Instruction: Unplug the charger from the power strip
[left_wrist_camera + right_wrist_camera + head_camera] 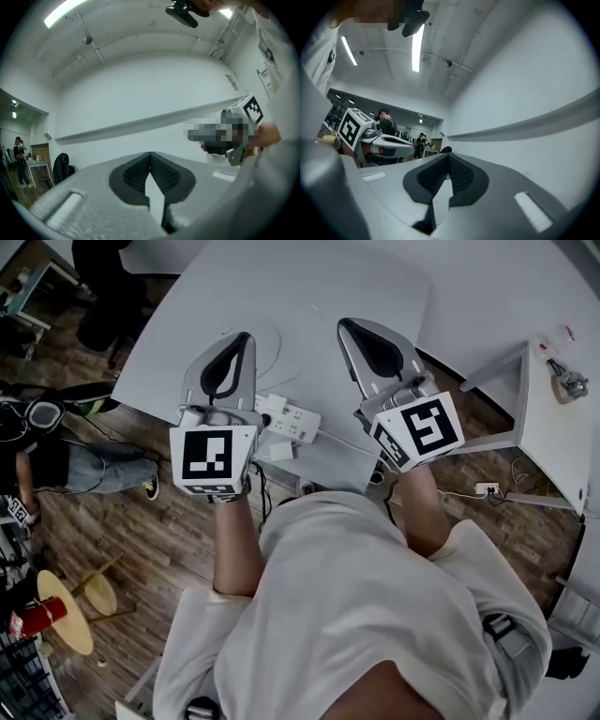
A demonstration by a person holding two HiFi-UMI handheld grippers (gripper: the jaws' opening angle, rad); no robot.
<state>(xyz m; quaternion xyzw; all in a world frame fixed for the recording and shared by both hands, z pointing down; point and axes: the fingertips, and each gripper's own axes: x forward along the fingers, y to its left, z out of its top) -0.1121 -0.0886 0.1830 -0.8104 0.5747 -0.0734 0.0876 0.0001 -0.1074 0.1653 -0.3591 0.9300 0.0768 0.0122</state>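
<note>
In the head view both grippers are held up high over the white table point(375, 277), pointing away from me. My left gripper point(247, 336) is shut with nothing between its jaws; in the left gripper view the pads meet at the tip point(150, 154) against a bare wall. My right gripper point(342, 323) is also shut and empty, pads together point(449, 155). Far below, between them, a white power strip point(289, 417) lies near the table's front edge. A small white block point(280, 450), perhaps the charger, sits beside the strip. Neither gripper is near the strip.
A thin white cable point(272, 351) curls on the table behind the strip. A white side table point(553, 437) stands at the right, with a small socket block point(486, 489) on the wooden floor. People and a yellow stool point(66, 610) are at the left.
</note>
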